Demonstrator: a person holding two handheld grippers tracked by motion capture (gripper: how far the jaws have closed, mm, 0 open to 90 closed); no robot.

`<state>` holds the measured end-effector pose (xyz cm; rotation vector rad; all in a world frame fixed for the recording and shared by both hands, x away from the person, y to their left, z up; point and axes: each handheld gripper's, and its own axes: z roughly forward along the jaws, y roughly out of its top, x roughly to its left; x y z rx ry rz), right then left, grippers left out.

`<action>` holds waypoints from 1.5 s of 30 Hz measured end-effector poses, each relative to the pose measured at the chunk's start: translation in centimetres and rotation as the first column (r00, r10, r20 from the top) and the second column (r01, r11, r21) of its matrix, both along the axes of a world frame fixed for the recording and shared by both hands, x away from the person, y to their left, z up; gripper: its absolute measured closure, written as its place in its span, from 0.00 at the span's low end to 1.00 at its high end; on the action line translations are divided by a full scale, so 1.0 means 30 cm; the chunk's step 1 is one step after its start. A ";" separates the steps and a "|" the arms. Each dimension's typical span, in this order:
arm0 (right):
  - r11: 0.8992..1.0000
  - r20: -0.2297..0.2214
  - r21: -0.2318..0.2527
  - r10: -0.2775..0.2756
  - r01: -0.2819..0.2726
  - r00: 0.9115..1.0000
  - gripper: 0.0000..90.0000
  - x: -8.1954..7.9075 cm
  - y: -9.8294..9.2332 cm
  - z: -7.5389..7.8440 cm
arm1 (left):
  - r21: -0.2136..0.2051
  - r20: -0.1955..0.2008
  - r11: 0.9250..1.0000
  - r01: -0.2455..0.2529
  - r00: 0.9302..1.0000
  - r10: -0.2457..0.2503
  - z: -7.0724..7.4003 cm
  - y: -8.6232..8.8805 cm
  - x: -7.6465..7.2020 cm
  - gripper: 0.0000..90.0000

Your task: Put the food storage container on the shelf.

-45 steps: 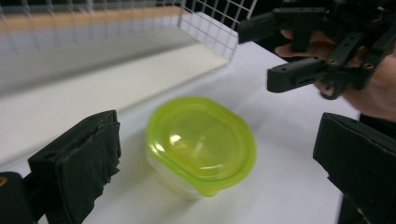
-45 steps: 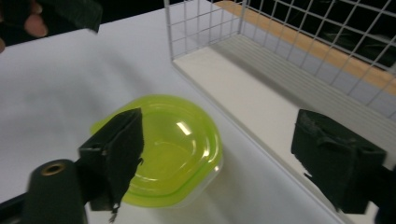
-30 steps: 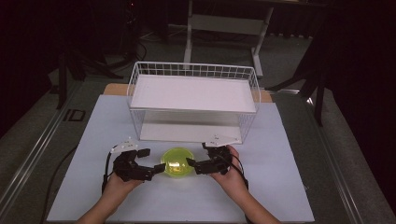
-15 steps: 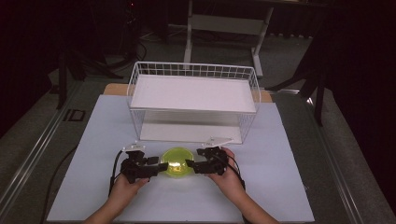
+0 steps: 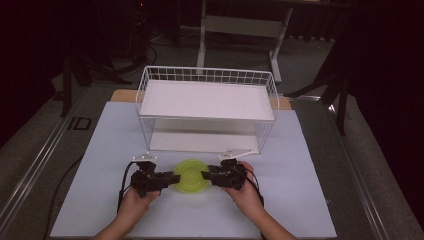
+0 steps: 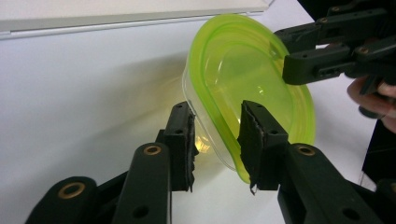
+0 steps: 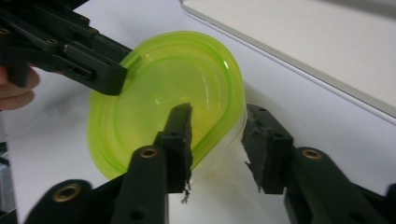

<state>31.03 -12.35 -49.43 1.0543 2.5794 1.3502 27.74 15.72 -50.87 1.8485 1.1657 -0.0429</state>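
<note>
1. Bowl (image 5: 190, 175) first: the yellow-green plastic one is sitting on the white table (image 5: 300, 200) near the person, just in front of the wire basket (image 5: 207, 107), with a gripper coming at it from each side.
2. Left gripper (image 5: 172, 180) is straddling the left rim. In the left gripper view its jaws have just been closing, with the rim and clear wall (image 6: 224, 140) between them; the pads are looking right at the plastic, but I can't tell if they're really pressing yet.
3. Right gripper (image 5: 206, 176) is doing the same on the right rim. Its jaws have just been closing too, one pad (image 7: 180, 126) inside the bowl and the other outside with a sliver of gap showing, so I'm not calling that a pinch yet.
4. To do this well, I'd say both sides need to be biting evenly before any lift; thin plastic flexes and could be slipping out.
5. Keep both hands level so the bowl isn't tipping.
</note>
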 end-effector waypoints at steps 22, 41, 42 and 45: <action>1.000 -0.079 0.028 0.000 0.002 0.997 0.83 -0.052 -0.012 0.021 | 0.010 -0.057 1.000 0.003 0.998 -0.003 0.014 -0.015 -0.060 0.85; 0.998 -0.096 0.021 -0.053 0.055 0.994 0.89 -0.056 -0.011 0.039 | 0.015 -0.075 0.999 -0.029 0.997 0.030 0.020 -0.028 -0.064 0.90; 0.998 -0.092 0.015 -0.055 0.057 0.994 0.89 -0.058 -0.010 0.041 | 0.015 -0.077 0.999 -0.030 0.997 0.032 0.020 -0.030 -0.065 0.90; 0.998 -0.083 0.014 -0.057 0.058 0.995 0.89 -0.058 -0.013 0.049 | 0.004 -0.081 0.999 -0.034 0.996 0.035 0.027 -0.033 -0.064 0.90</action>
